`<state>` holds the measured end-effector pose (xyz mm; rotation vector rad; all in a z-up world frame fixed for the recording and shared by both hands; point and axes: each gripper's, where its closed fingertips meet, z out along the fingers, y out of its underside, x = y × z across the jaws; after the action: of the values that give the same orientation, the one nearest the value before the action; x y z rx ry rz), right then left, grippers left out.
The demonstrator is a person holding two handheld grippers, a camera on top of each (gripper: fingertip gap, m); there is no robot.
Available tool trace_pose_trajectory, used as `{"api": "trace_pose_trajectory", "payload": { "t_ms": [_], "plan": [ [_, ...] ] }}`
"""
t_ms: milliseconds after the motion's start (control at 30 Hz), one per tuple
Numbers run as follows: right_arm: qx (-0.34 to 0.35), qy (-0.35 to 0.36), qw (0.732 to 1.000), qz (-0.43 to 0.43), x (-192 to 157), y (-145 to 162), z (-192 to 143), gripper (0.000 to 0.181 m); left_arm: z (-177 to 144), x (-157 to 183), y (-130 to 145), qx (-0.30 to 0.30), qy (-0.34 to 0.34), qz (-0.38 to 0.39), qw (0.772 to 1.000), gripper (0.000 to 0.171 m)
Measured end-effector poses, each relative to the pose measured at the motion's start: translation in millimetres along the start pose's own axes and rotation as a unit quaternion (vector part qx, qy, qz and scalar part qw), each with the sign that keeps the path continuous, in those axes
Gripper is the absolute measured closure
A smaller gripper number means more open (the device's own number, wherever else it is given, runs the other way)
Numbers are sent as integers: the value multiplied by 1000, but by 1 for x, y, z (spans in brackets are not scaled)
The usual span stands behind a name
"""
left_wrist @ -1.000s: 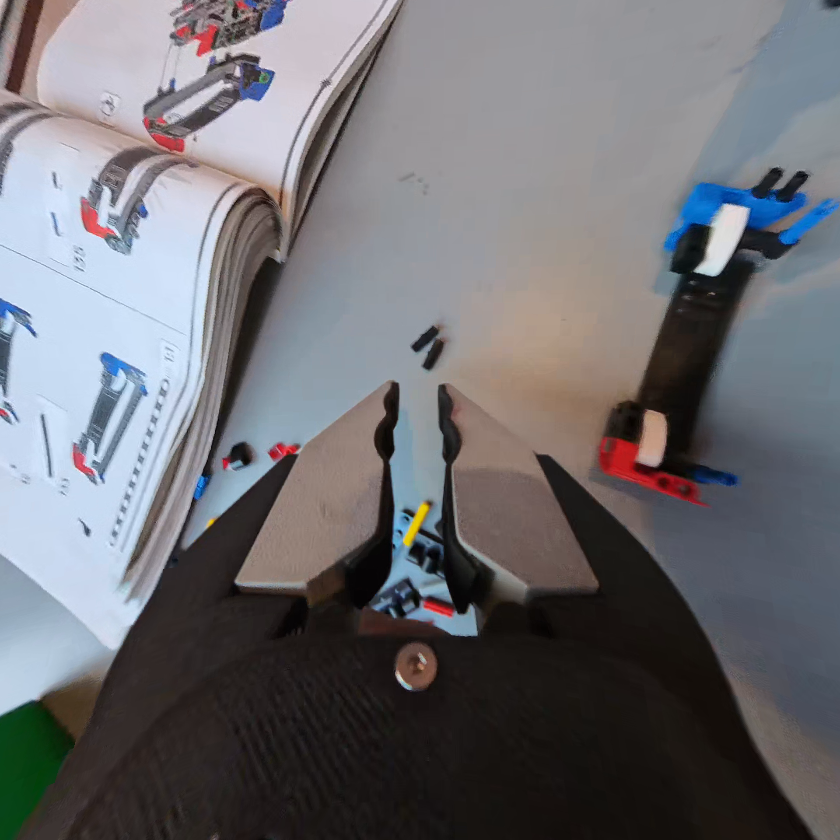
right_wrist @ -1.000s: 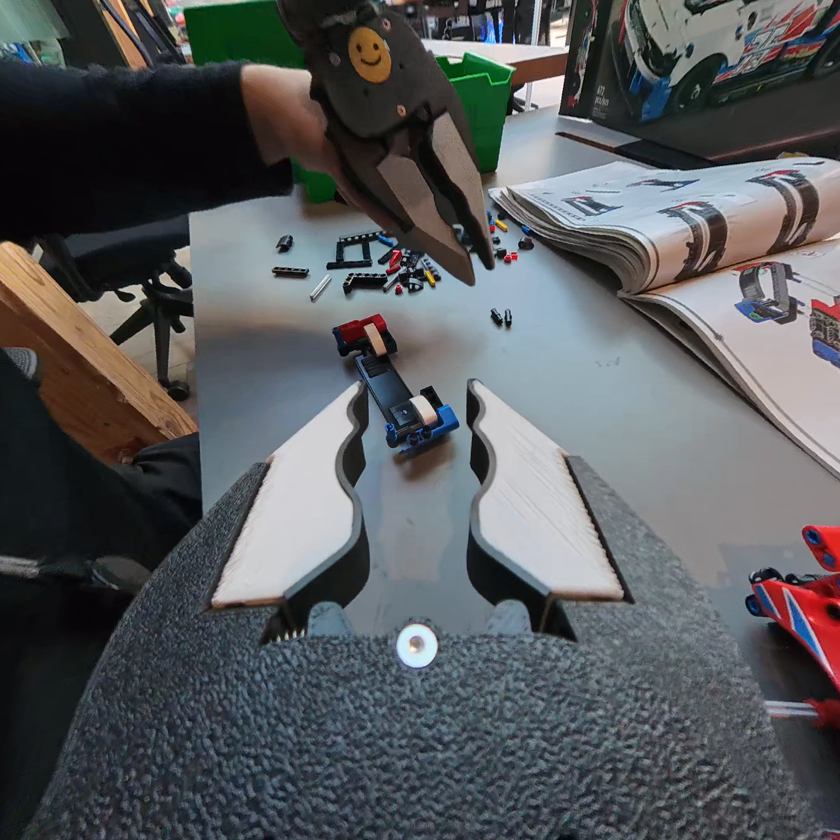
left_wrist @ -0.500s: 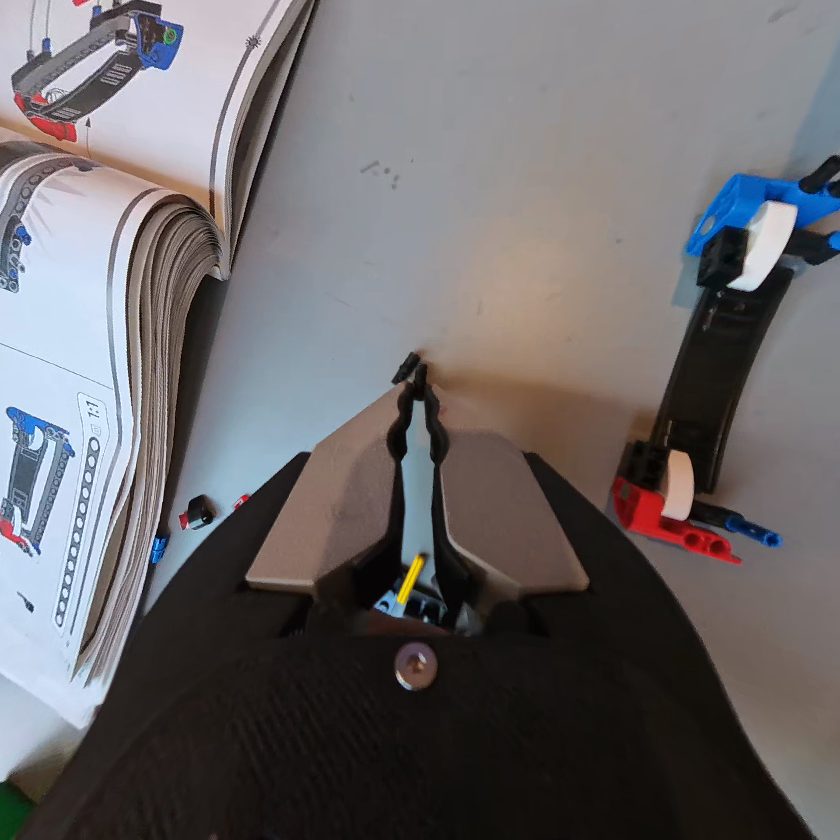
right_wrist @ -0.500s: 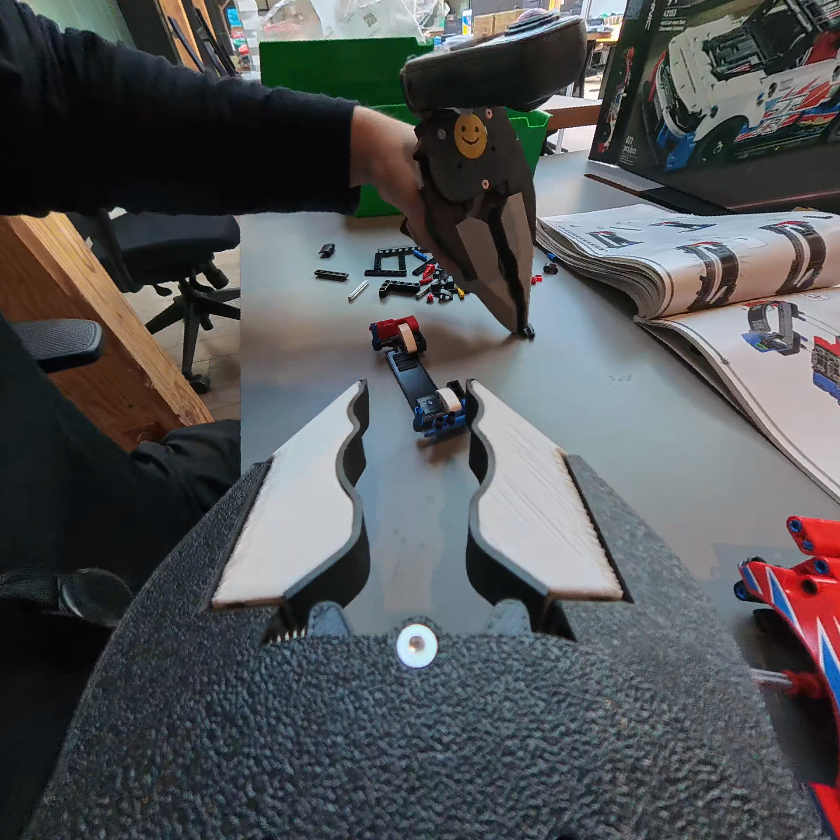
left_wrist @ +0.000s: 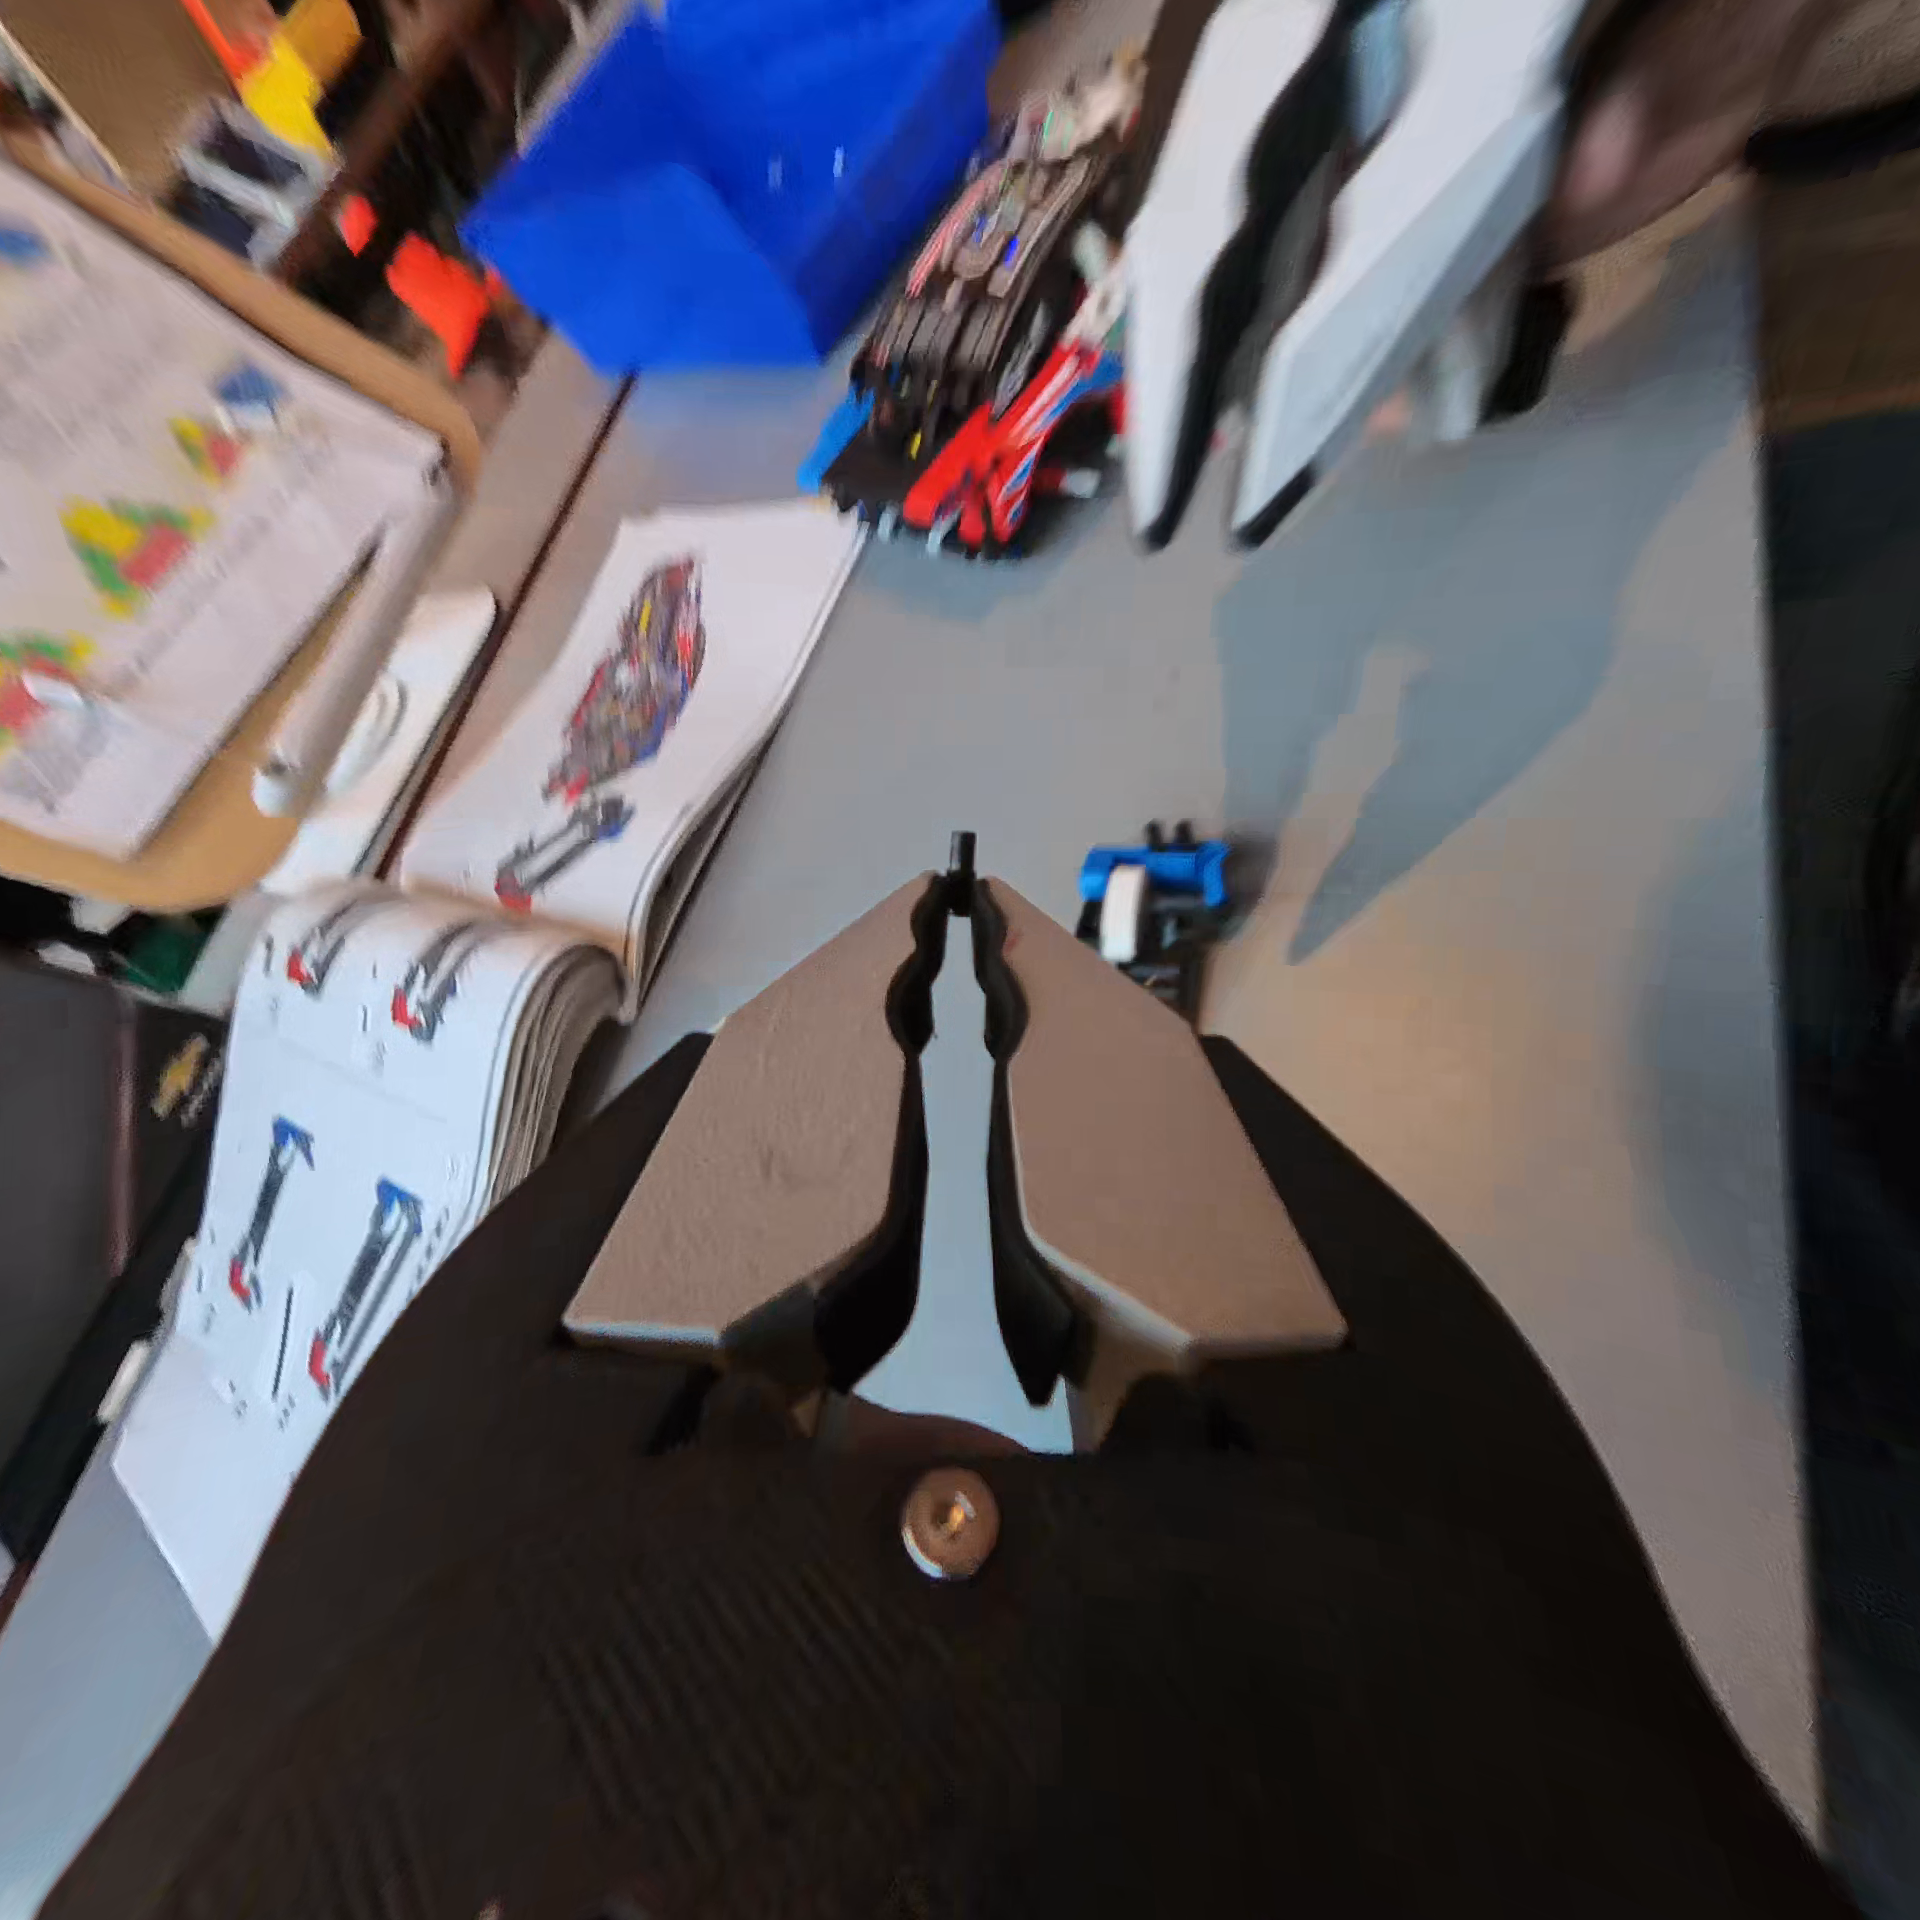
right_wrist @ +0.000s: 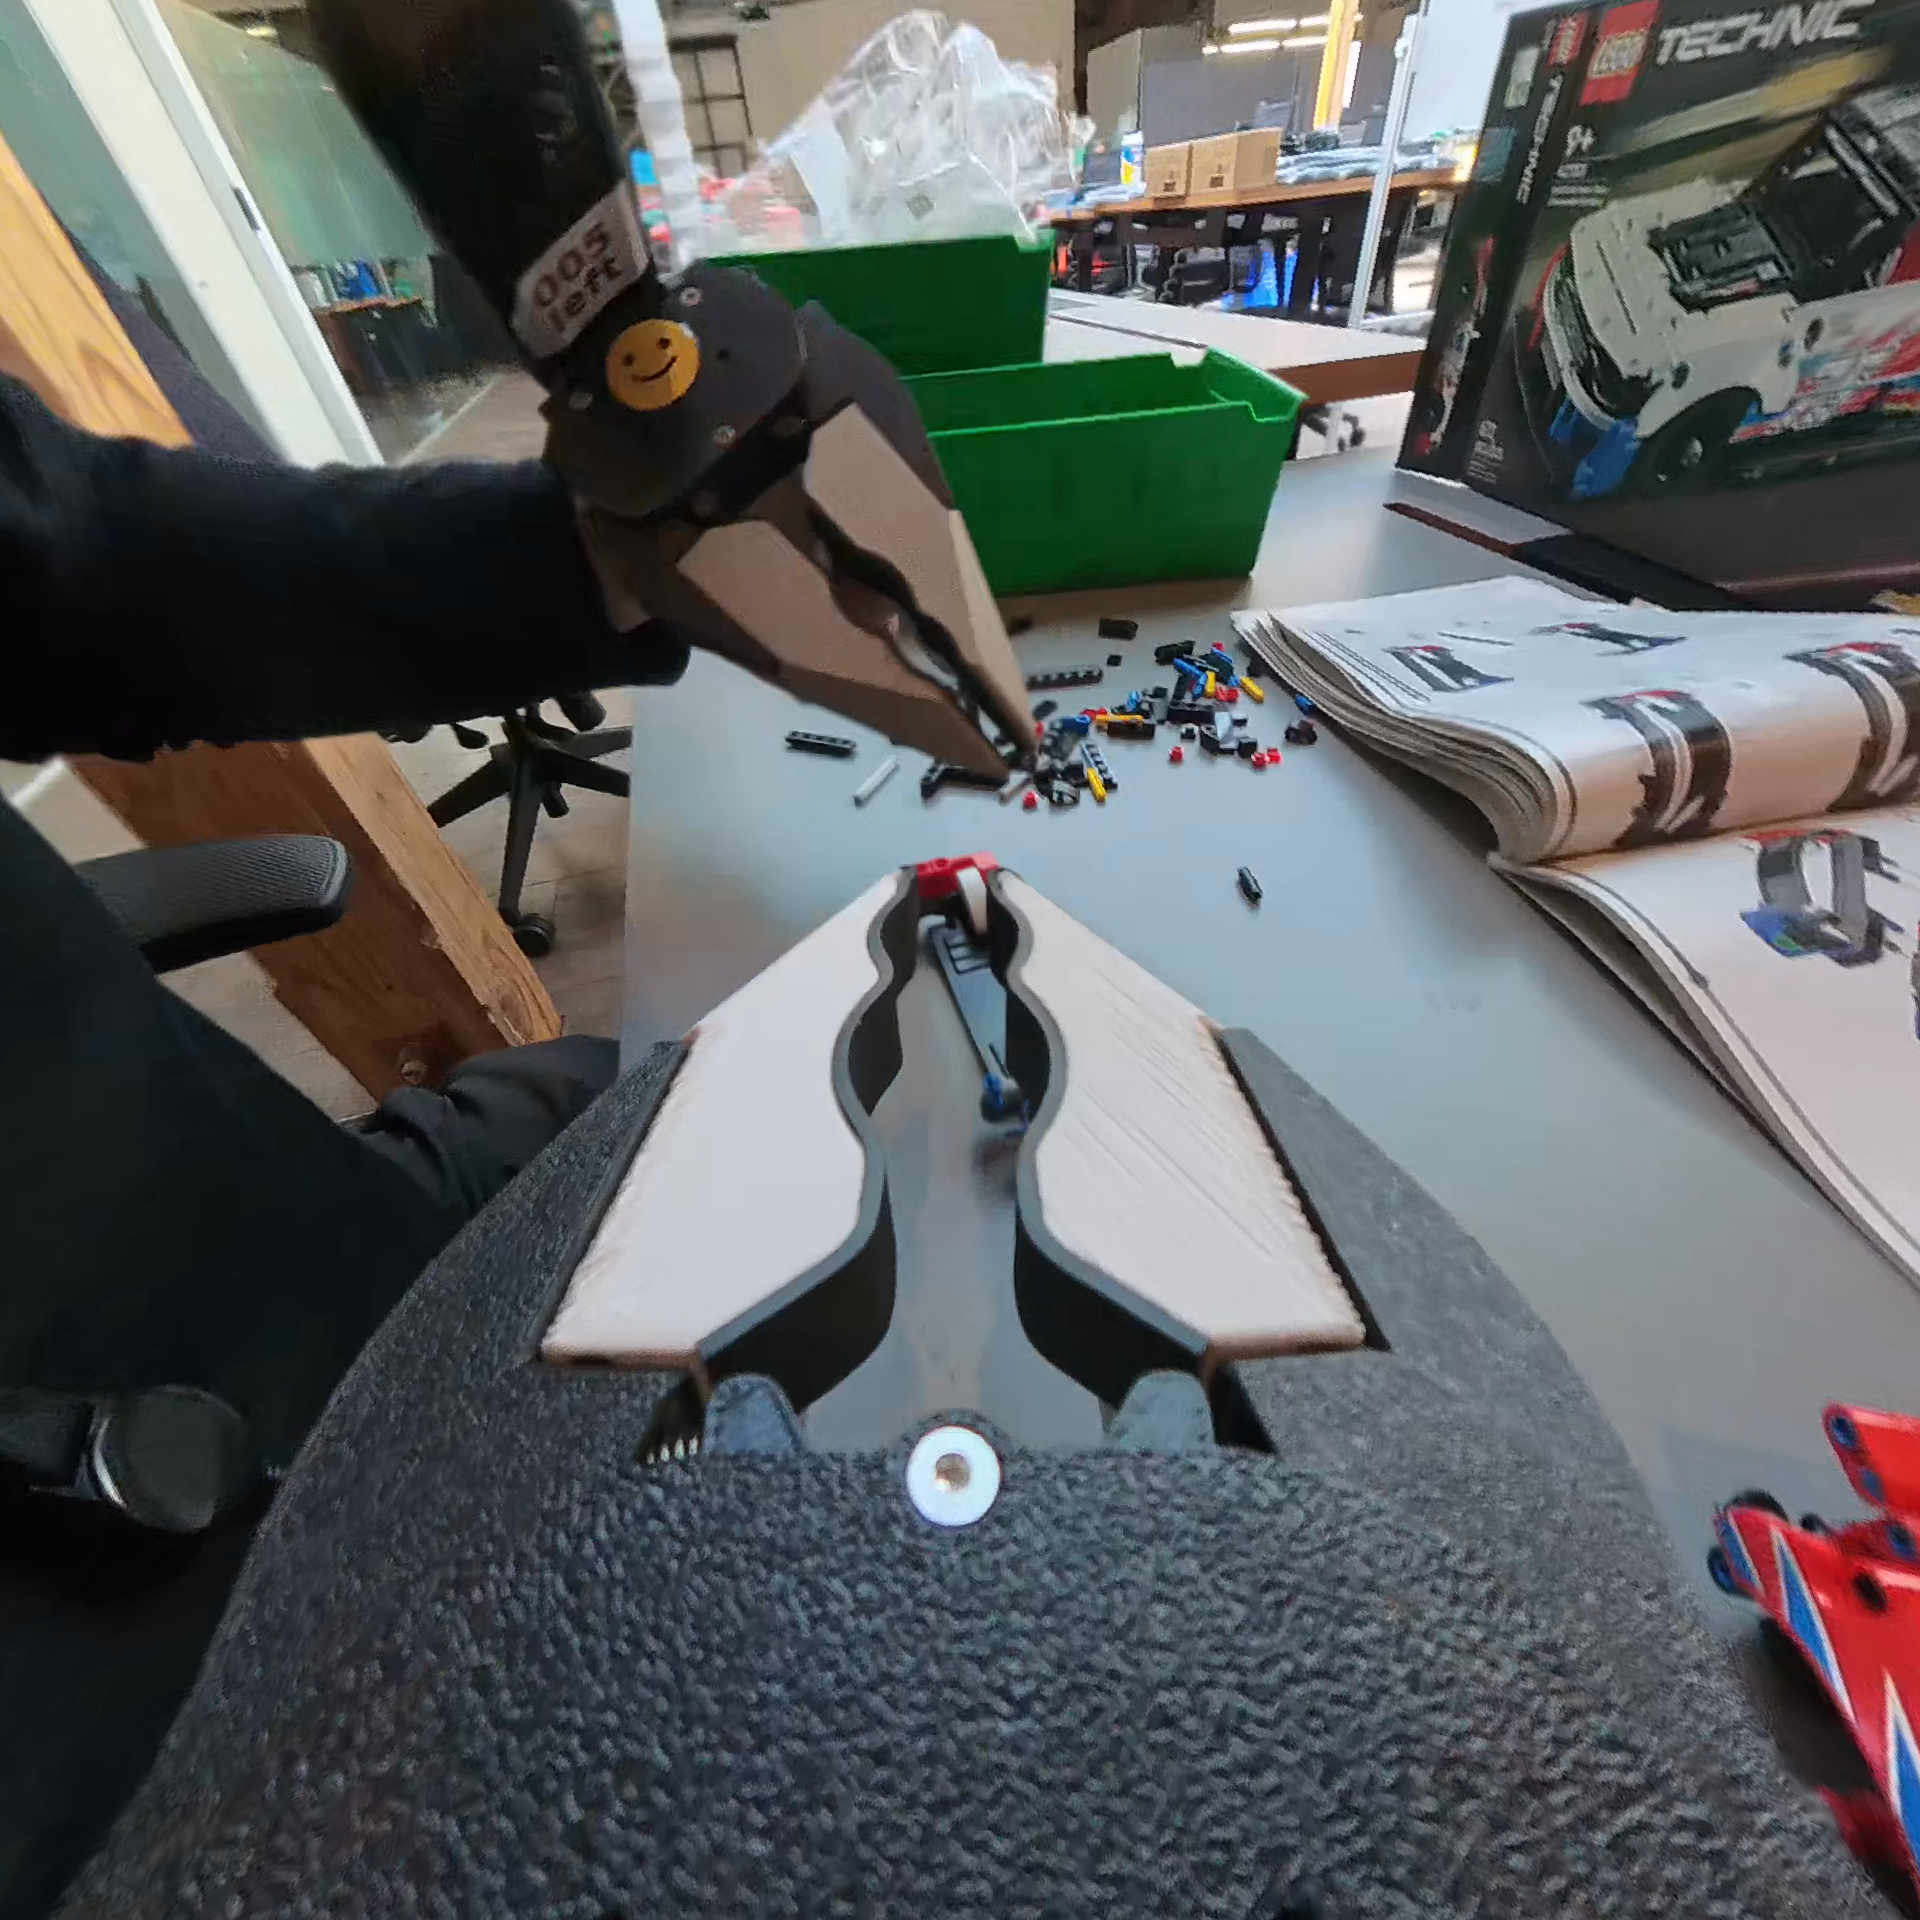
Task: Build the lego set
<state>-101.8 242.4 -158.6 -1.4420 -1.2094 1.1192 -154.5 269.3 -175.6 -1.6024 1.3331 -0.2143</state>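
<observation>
My left gripper (left_wrist: pixel 961 902) is shut on a small black pin (left_wrist: pixel 961 850) that sticks out past its tips. It is held above the table and also shows in the right wrist view (right_wrist: pixel 1023 750). The black sub-assembly (right_wrist: pixel 966 966), with a red end and a blue end, lies on the grey table. My right gripper (right_wrist: pixel 951 888) has its jaws narrowed to a small gap, with the sub-assembly showing in that gap. In the left wrist view the right gripper (left_wrist: pixel 1205 535) hangs raised beyond the sub-assembly's blue end (left_wrist: pixel 1148 883), apart from it.
A pile of loose parts (right_wrist: pixel 1143 727) and one black pin (right_wrist: pixel 1249 885) lie on the table. The open manual (right_wrist: pixel 1610 748) is at the right, with green bins (right_wrist: pixel 1101 478) and the set box (right_wrist: pixel 1683 270) behind. A part-built red car (right_wrist: pixel 1860 1621) sits by my right gripper.
My left gripper closed on one of the two black pins and lifted it off the table. My right gripper narrowed its jaws and moved forward over the sub-assembly.
</observation>
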Motion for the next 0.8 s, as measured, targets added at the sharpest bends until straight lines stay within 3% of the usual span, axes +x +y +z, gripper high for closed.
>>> {"api": "trace_pose_trajectory", "payload": {
  "t_ms": [100, 300, 800],
  "plan": [
    [-8, -14, 1000, -19, -12, -12, 7, 166, -12, 23, -28, 38, -2, 30, 999, 170],
    [-31, -22, 997, -70, -35, -14, 14, 171, -25, 50, -52, 65, 0, 68, 996, 170],
    [-54, -20, 992, -114, -58, -4, 16, 176, -27, 72, -42, 53, 24, 50, 997, 170]
  ]
}}
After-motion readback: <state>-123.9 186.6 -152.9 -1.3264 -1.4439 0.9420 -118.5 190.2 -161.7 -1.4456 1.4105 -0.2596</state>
